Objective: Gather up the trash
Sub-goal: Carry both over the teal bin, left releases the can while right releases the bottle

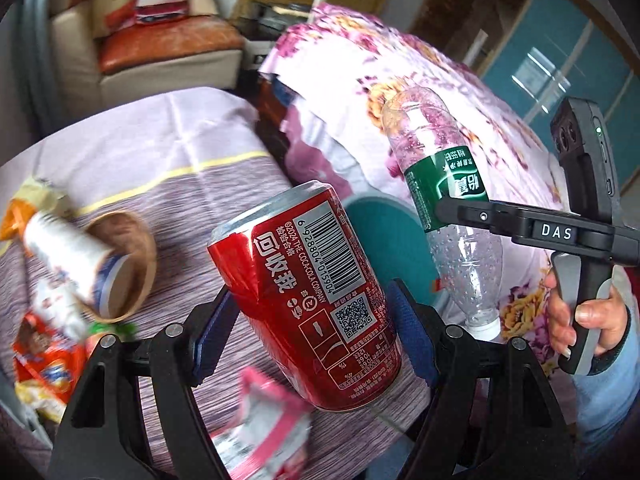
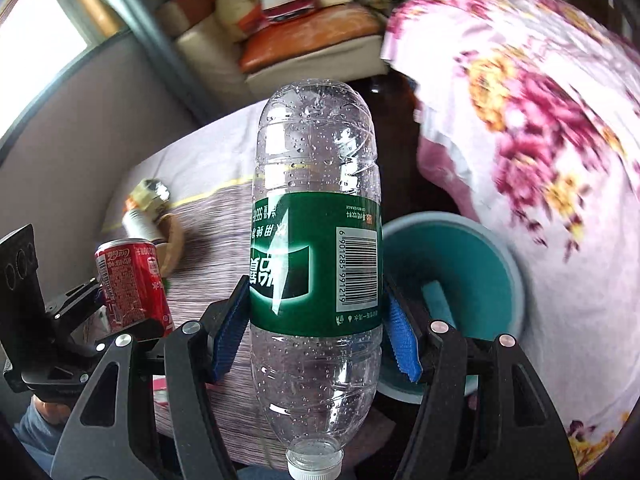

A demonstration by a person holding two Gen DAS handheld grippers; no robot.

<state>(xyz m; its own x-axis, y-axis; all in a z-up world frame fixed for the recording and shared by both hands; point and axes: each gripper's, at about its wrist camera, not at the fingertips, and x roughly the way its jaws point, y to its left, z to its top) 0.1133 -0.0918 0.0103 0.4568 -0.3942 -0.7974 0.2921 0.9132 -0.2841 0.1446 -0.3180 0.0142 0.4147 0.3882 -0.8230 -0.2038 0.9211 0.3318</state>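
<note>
Barcode on bottle [image 2: 316, 264]: R wrist view only.

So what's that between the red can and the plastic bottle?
A teal bin shows in the gap between the can and the bottle, farther back, in the left wrist view.

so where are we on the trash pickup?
Nothing clearly binned yet; the teal bin shows no obvious trash. In hand: left tongs clamp the red can, right tongs clamp the empty bottle, both near the bin. Left on the table: paper cup, brown bowl, orange wrappers, pink wrapper.
</note>
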